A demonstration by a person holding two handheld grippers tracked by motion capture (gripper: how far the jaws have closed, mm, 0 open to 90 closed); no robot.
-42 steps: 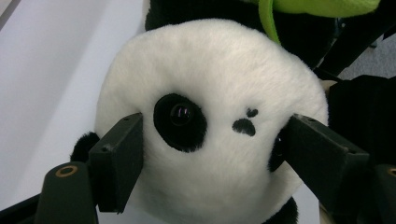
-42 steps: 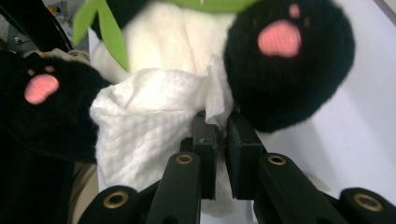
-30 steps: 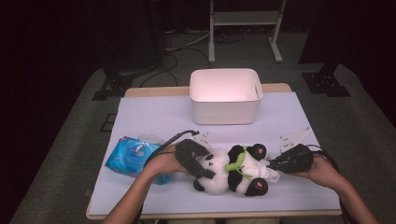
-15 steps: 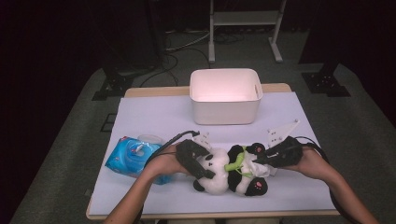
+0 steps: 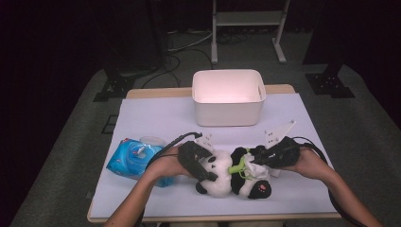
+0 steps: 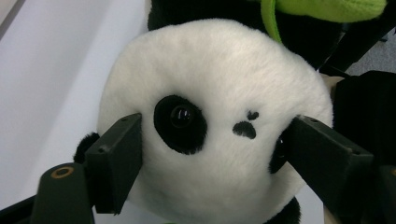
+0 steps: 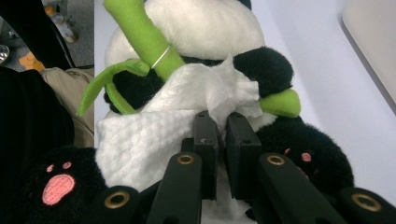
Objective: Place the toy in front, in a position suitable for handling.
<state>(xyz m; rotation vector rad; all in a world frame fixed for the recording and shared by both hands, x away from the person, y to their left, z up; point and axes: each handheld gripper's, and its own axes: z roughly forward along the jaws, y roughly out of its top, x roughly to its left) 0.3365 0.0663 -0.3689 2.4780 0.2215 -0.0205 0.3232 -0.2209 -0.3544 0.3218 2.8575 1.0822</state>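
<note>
1. Right gripper (image 7: 219, 122) is pinching a white wipe (image 7: 154, 135) against the panda's (image 5: 231, 172) belly; the thin sheet is bunching and may tear or slip free.
2. Left gripper (image 6: 210, 154) is clamping the panda's head, its jaws having just been easing wider; plush may squirm loose.
3. Panda is lying near the table's (image 5: 156, 118) front edge; a hard wipe may be dragging it off.
4. Green stalk (image 7: 140, 37) may be snagging the wipe.
</note>
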